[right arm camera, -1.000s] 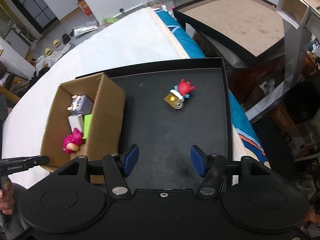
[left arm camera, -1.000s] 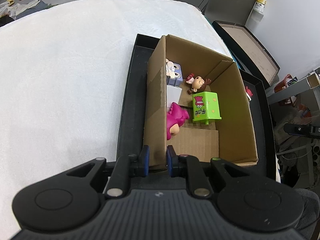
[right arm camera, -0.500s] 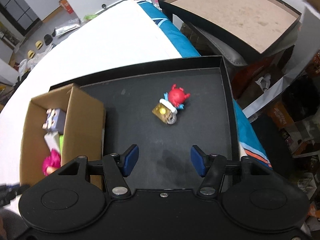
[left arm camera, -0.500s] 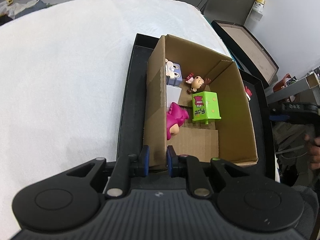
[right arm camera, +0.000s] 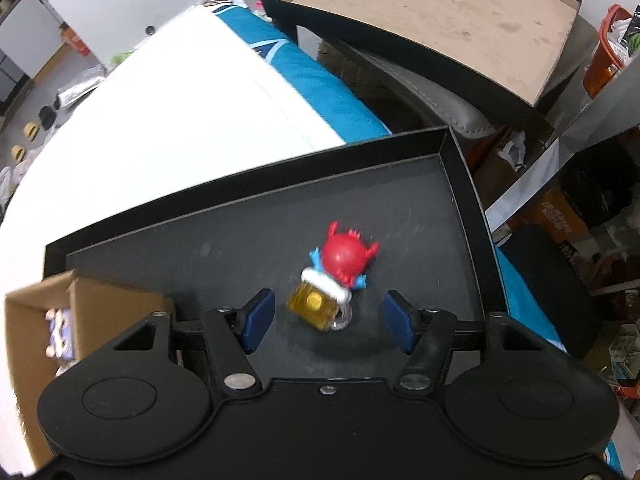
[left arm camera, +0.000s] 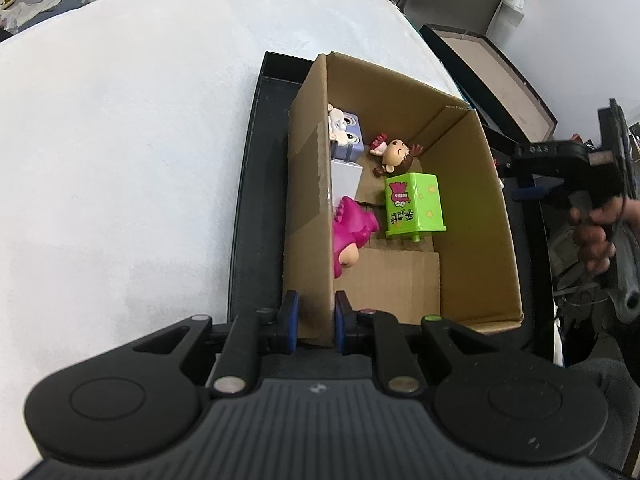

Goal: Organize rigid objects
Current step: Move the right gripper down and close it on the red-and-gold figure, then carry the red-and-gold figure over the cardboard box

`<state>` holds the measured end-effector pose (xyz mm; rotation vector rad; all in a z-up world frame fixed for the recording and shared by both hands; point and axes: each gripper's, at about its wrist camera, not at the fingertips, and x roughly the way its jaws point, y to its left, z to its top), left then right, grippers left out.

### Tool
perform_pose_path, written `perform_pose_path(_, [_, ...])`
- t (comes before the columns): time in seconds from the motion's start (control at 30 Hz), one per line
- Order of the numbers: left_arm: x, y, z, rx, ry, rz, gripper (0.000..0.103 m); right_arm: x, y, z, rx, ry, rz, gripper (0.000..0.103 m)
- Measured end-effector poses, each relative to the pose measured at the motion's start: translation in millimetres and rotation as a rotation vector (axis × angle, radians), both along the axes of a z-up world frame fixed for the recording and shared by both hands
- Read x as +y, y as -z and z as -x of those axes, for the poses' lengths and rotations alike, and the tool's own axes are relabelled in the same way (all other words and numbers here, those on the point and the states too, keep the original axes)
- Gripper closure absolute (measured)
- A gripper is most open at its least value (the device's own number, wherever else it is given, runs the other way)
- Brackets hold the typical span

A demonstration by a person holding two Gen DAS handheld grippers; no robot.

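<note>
A cardboard box (left arm camera: 472,216) stands in a black tray (left arm camera: 256,200). Inside it lie a green toy block (left arm camera: 414,206), a pink figure (left arm camera: 352,232), a brown-haired doll (left arm camera: 394,154) and a purple cube toy (left arm camera: 346,136). My left gripper (left arm camera: 314,318) is shut on the box's near left wall. My right gripper (right arm camera: 326,318) is open, its fingers either side of a red figure with a yellow mug (right arm camera: 332,280) lying on the tray floor (right arm camera: 240,256). The box corner shows in the right wrist view (right arm camera: 100,312). The right gripper also shows in the left wrist view (left arm camera: 568,172).
The tray sits on a white cloth surface (left arm camera: 120,140). A second black tray with a brown floor (right arm camera: 440,12) stands beyond the table edge. Clutter and an orange basket (right arm camera: 604,60) lie to the right, off the table.
My right gripper has moved forward and down to the red figure, which now lies between its open fingers. My left gripper still grips the box wall and has not moved.
</note>
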<state>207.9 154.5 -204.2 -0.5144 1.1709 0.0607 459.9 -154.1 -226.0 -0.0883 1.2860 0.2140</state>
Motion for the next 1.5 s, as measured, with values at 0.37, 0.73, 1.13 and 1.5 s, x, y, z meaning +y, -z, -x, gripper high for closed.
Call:
perform_pose_path(0.37, [3,4,-3,0.010,-0.007,0.019,0.085,17,11,-7,-0.024,-0.026,0.164,0.042])
perform_pose_path(0.73, [2,3,-4,0.009,0.003,0.011,0.085,8,13,-24,0.026,0.101,0.077,0.043])
perform_pose_path(1.13, [3,4,-5,0.008,-0.005,0.013,0.085,-3,13,-18,0.053,0.212,0.083,0.065])
perform_pose_path(1.5, [3,2,-1,0.003,-0.015,0.013,0.085,-21,-14,14,0.036,0.130,0.080,0.065])
